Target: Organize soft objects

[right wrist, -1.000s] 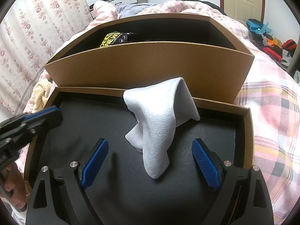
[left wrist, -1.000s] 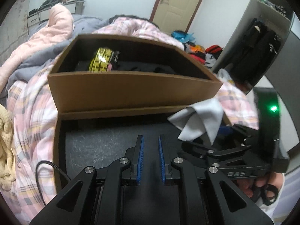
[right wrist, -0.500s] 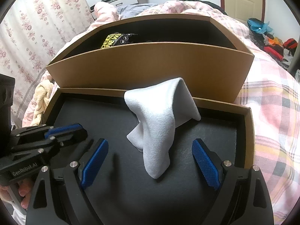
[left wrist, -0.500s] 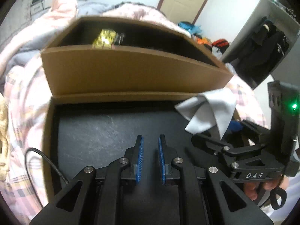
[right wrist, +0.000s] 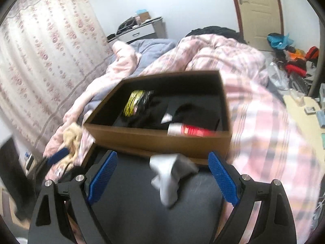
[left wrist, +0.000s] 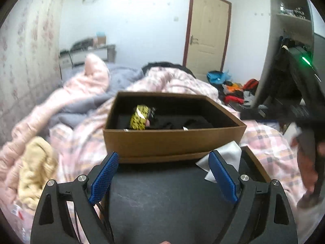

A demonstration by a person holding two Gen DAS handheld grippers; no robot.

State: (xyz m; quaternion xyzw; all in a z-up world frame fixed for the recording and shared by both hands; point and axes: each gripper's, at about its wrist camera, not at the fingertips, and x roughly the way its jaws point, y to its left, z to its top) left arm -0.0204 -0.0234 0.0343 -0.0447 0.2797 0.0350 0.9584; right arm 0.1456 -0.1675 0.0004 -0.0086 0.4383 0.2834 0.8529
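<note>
While the white cloth (right wrist: pixel 170 174) lies crumpled on the dark tray (right wrist: pixel 142 203) just in front of the brown cardboard box (right wrist: pixel 162 140), neither gripper has hold of it. Nearer the camera than the box, the left gripper (left wrist: pixel 163 175) is opening its jaws with nothing between them; the right gripper (right wrist: pixel 162 180) stands spread, the cloth between its blue pads (right wrist: pixel 222 180) but untouched. Judging by its folds, the cloth is light, limp and thin, so it should bunch and drape when lifted. A raised ridge near its middle looks the best place to pinch. Inside the box sit a yellow-and-black item (right wrist: pixel 134 101) and dark fabrics.
</note>
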